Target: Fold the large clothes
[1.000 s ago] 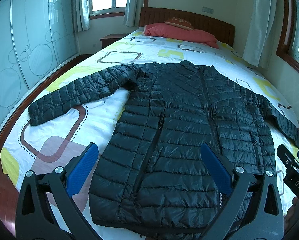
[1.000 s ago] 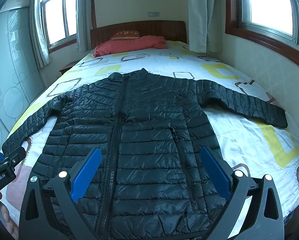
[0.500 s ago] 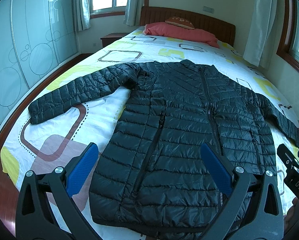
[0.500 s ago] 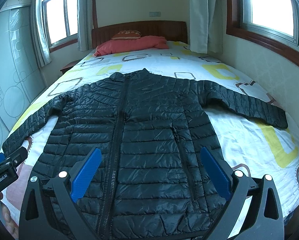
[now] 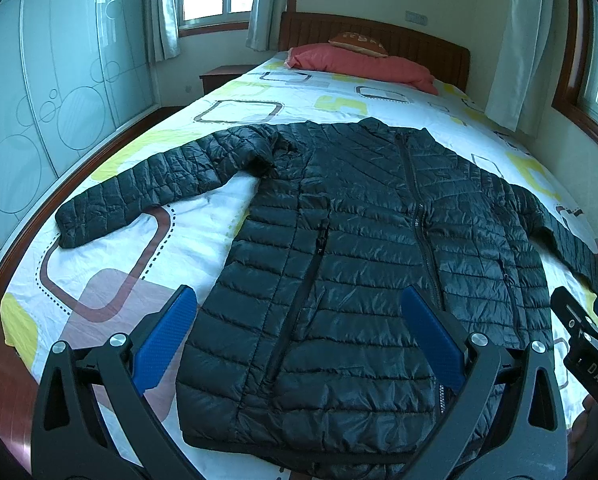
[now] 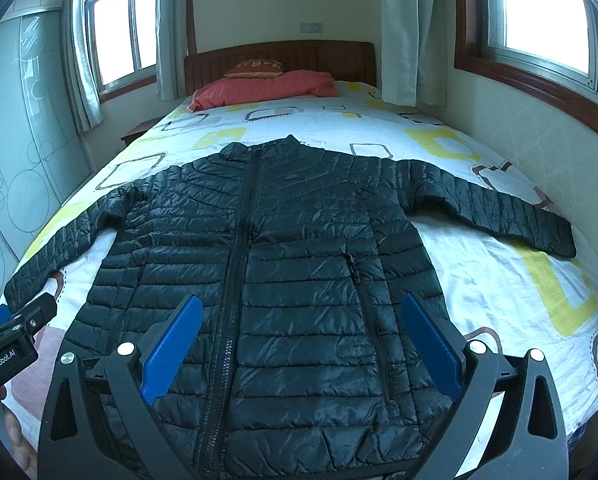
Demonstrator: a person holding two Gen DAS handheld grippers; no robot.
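Note:
A black quilted puffer jacket (image 5: 359, 264) lies flat and face up on the bed, zipped, both sleeves spread out to the sides, collar toward the headboard. It also shows in the right wrist view (image 6: 283, 264). My left gripper (image 5: 299, 300) is open and empty, held above the hem on the jacket's left half. My right gripper (image 6: 299, 304) is open and empty, above the hem on the right half. The left sleeve cuff (image 5: 79, 224) lies near the bed's left edge. The right sleeve cuff (image 6: 551, 236) lies toward the right edge.
The bed (image 5: 111, 264) has a white sheet with yellow and brown squares. A red pillow (image 6: 267, 88) lies by the wooden headboard (image 6: 283, 58). A glass wardrobe (image 5: 39, 100) stands left, a wall with windows (image 6: 539, 92) right. A nightstand (image 5: 223, 76) sits far left.
Both grippers have shifted very slightly; the view is almost the same. The jacket has not moved and both grippers stay open.

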